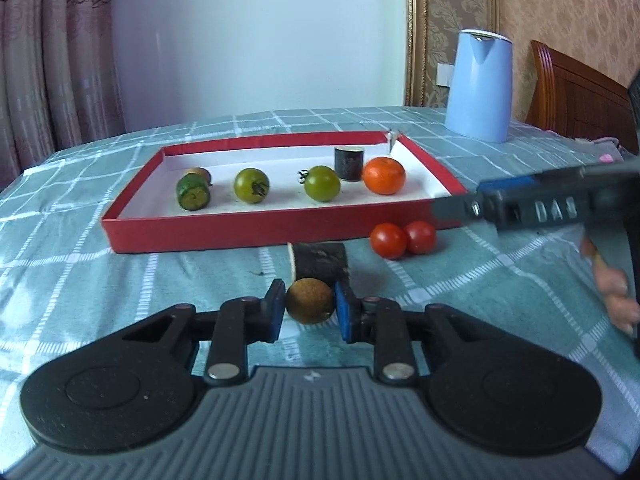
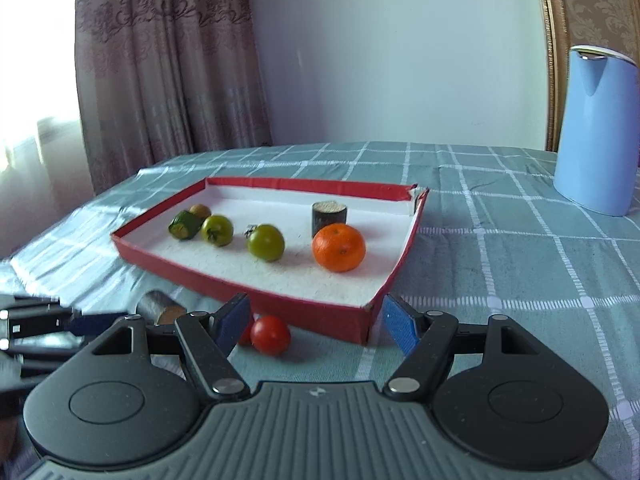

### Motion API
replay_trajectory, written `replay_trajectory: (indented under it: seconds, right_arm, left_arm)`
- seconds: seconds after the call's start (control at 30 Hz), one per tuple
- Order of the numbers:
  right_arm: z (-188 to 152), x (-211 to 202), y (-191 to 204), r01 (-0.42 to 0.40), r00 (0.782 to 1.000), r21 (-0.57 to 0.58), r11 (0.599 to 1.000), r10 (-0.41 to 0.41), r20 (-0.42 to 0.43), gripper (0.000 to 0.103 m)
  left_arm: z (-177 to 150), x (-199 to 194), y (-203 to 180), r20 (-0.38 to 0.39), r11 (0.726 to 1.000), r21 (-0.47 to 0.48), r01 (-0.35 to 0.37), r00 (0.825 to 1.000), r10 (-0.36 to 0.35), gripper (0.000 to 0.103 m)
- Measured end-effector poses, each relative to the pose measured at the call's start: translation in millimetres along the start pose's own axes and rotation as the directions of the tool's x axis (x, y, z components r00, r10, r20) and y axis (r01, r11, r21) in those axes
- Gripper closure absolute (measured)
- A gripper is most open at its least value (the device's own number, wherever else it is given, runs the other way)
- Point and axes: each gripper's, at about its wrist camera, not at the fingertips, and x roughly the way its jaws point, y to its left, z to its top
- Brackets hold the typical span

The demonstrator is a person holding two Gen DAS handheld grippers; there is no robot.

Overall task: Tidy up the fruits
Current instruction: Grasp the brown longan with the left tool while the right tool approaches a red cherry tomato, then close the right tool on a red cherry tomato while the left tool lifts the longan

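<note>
Left wrist: dark cane piece lies crosswise.

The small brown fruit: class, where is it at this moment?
In the left wrist view, the small brown fruit sits between the left gripper fingers, just in front of the dark cut piece outside the red tray.

My table wears a teal checked cloth. Directly on it sit the red tray at twelve o'clock, a blue kettle at one o'clock, two red tomatoes against the tray's front wall, and a dark cut cylinder just beside a brown round fruit.
</note>
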Motion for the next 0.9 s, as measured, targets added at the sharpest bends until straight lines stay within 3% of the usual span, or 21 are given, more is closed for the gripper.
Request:
replay_trajectory:
  seconds: [0.17, 0.33, 0.7, 0.73, 0.9]
  right_arm:
    - [-8.0, 4.5, 19.8, -0.023, 0.999, -0.117, 0.993, 0.018, -0.041, 0.048]
    - [-11.6, 15.3, 27.9, -0.035, 0.996, -0.15, 0.988, 0.021, -0.089, 0.06]
    - [-5.2, 34.1, 29.2, -0.078, 0.989, -0.137, 0.987, 0.06, -0.132, 0.062]
    - [-5.6, 33.9, 29.7, -0.082, 0.989, -0.142, 0.987, 0.063, -0.131, 0.071]
    - [-7.5, 29.4, 31.8, -0.075, 0.992, -0.163, 0.984, 0.056, -0.115, 0.079]
  left_arm:
    - [0.4, -0.2, 5.2, 0.003, 0.999, -0.032, -0.016, 1.0, 0.016, 0.079]
    - [0.3, -0.5, 7.1, 0.001, 0.999, -0.04, -0.015, 1.0, 0.015, 0.079]
    - [-0.2, -0.5, 6.2, 0.004, 0.999, -0.041, -0.009, 1.0, 0.009, 0.079]
    - [-0.3, -0.5, 6.1, 0.003, 0.999, -0.041, -0.01, 1.0, 0.01, 0.079]
    - [-0.6, -1.6, 6.2, 0.009, 0.999, -0.041, -0.012, 1.0, 0.013, 0.079]
